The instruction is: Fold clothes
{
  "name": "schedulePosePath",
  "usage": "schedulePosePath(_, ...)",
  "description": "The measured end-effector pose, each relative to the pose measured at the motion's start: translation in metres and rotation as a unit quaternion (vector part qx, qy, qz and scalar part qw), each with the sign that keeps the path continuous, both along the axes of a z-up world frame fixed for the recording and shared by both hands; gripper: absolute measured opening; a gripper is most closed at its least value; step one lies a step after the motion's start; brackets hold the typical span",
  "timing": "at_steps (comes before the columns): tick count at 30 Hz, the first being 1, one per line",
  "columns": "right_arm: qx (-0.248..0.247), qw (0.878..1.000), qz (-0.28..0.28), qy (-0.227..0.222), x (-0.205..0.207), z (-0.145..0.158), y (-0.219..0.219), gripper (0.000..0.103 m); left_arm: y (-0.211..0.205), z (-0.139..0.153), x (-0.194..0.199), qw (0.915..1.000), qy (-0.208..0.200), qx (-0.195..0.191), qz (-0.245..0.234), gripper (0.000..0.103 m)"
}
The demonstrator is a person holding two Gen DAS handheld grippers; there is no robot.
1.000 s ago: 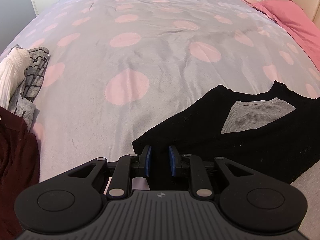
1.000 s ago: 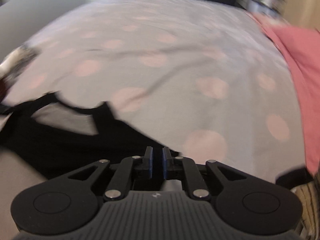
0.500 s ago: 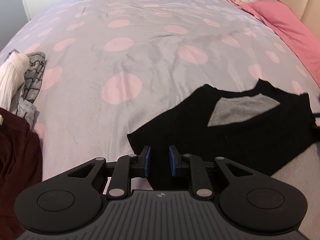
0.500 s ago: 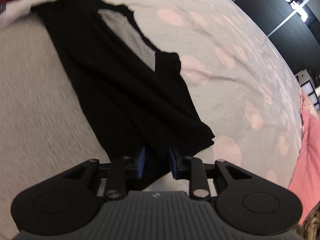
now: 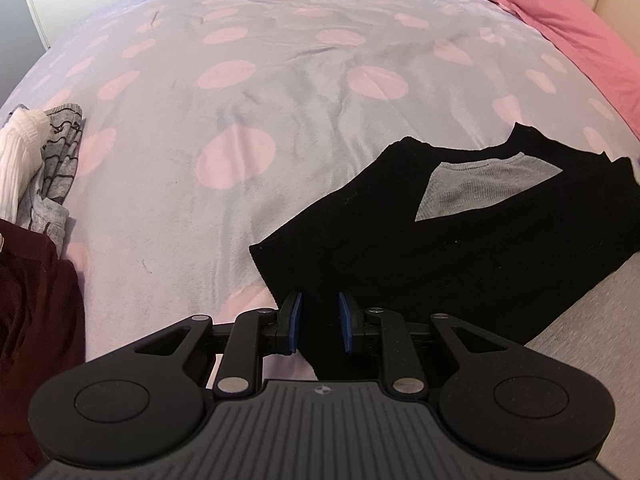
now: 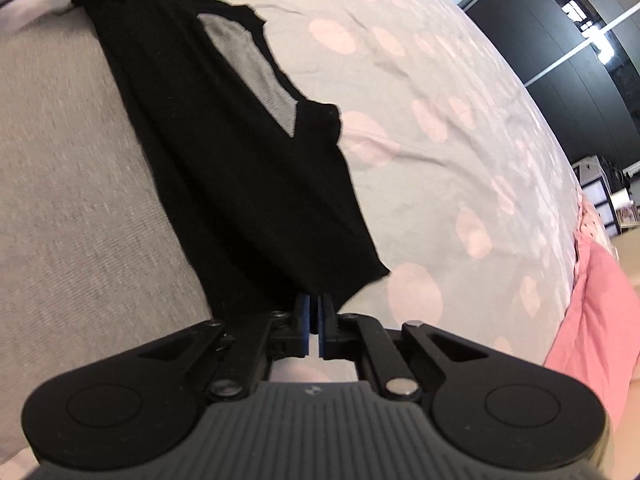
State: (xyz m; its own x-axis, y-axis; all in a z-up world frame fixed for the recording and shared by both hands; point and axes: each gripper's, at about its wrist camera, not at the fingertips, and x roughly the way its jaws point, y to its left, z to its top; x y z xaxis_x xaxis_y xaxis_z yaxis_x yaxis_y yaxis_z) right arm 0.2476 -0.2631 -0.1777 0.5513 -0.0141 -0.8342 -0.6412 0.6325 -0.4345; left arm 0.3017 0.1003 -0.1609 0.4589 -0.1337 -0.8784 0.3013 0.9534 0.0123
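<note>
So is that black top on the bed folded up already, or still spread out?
Partly folded: the black top lies as a narrow flat band, its grey inside showing at the neckline, not yet a compact bundle.

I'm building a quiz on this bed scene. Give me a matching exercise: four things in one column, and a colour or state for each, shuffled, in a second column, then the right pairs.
Things:
1. pillow
2. black top
3. left tongs
4. right tongs

Colours or states:
A. open, jaws apart over black cloth
B. pink, at the far right of the bed
C. shut on a black hem
D. spread flat, grey patch at the neck

Pairs: 1-B, 2-D, 3-A, 4-C
</note>
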Motion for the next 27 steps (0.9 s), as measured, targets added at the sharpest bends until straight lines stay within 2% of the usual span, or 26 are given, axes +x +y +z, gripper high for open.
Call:
schedulePosePath(3, 0.017, 1.000, -0.002, 0.012, -0.006, 0.004, -0.003, 0.004, 0.001, -0.001, 0.000, 1.0000, -0.001, 0.002, 0.000, 0.019)
schedulePosePath(8, -0.010, 0.999, 0.016, 0.043, -0.012, -0.023, 0.008, 0.004, 0.001, 0.001, -0.002, 1.0000, -0.003, 0.006, -0.001, 0.019)
schedulePosePath(11, -0.022, 0.999, 0.016, 0.042, -0.014, -0.031, 0.012, 0.005, 0.002, 0.006, -0.006, 1.0000, -0.006, 0.003, -0.004, 0.019)
schedulePosePath(15, -0.004, 0.999, -0.004, 0.049, -0.013, -0.025, 0.009, 0.008, 0.009, 0.018, -0.019, 1.0000, 0.001, -0.003, -0.003, 0.019)
schedulePosePath(18, 0.014, 0.999, -0.025, 0.042, -0.015, -0.015, 0.001, 0.017, 0.010, 0.023, -0.037, 0.9995, 0.006, -0.003, -0.030, 0.020)
schedulePosePath(20, 0.028, 0.998, -0.047, 0.034, -0.018, -0.008, -0.007, 0.028, 0.006, 0.023, -0.052, 0.9987, 0.006, 0.003, -0.050, 0.024)
schedulePosePath(22, 0.050, 0.995, -0.077, 0.035, -0.021, -0.002, -0.016, 0.028, 0.001, 0.023, -0.066, 0.9976, 0.007, 0.009, -0.068, 0.043)
schedulePosePath(23, 0.062, 0.993, -0.089, 0.038, -0.025, 0.000, -0.018, 0.029, -0.003, 0.022, -0.072, 0.9970, 0.006, 0.010, -0.077, 0.046)
schedulePosePath(25, 0.089, 0.990, -0.102, 0.044, -0.032, 0.003, -0.026, 0.029, -0.011, 0.019, -0.083, 0.9953, 0.003, 0.016, -0.095, 0.046)
schedulePosePath(27, 0.113, 0.986, -0.112, 0.049, -0.038, 0.002, -0.029, 0.030, -0.011, 0.015, -0.083, 0.9959, -0.003, 0.025, -0.087, 0.046)
